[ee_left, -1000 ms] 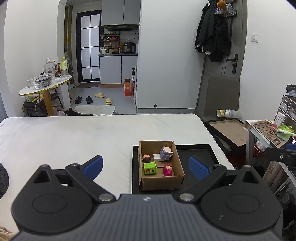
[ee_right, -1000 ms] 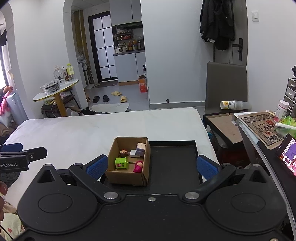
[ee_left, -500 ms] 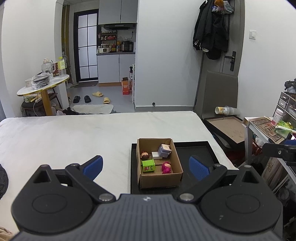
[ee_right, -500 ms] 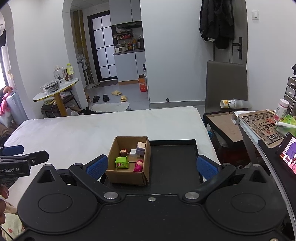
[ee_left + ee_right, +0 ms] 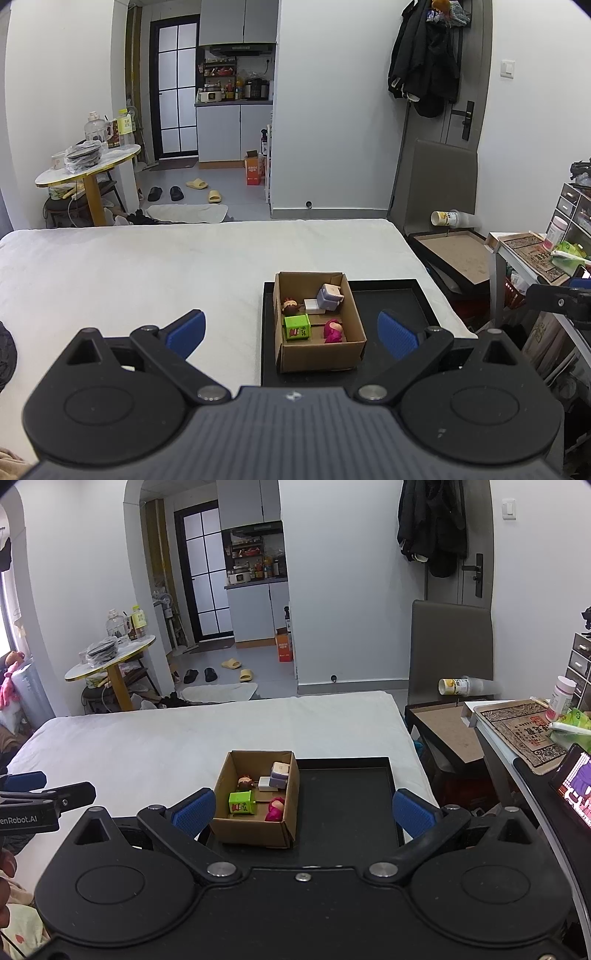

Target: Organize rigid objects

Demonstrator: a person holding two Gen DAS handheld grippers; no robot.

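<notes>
An open cardboard box (image 5: pixel 319 352) (image 5: pixel 255 829) stands on the left part of a black tray (image 5: pixel 391 295) (image 5: pixel 347 797) on the white bed. Inside lie a green cube (image 5: pixel 296 326) (image 5: pixel 242 802), a pink figure (image 5: pixel 333 330) (image 5: pixel 275 809), a lilac block (image 5: pixel 330 295) (image 5: pixel 279 775), a small white block (image 5: pixel 311 305) (image 5: pixel 265 783) and a brown-haired figure (image 5: pixel 290 305) (image 5: pixel 245 783). My left gripper (image 5: pixel 291 332) hangs open above and short of the box. My right gripper (image 5: pixel 303 809) is open too, wide over the tray, holding nothing.
The white bed (image 5: pixel 147 269) stretches left and ahead. A dark side table (image 5: pixel 454 251) with a tipped cup (image 5: pixel 445 218) stands right of the bed, and a cluttered desk (image 5: pixel 524 731) lies further right. A round table (image 5: pixel 110 661) is at the far left.
Both views shift slightly; the box sits a little lower and nearer in the left wrist view. Both grippers stay open and nothing is picked up.
</notes>
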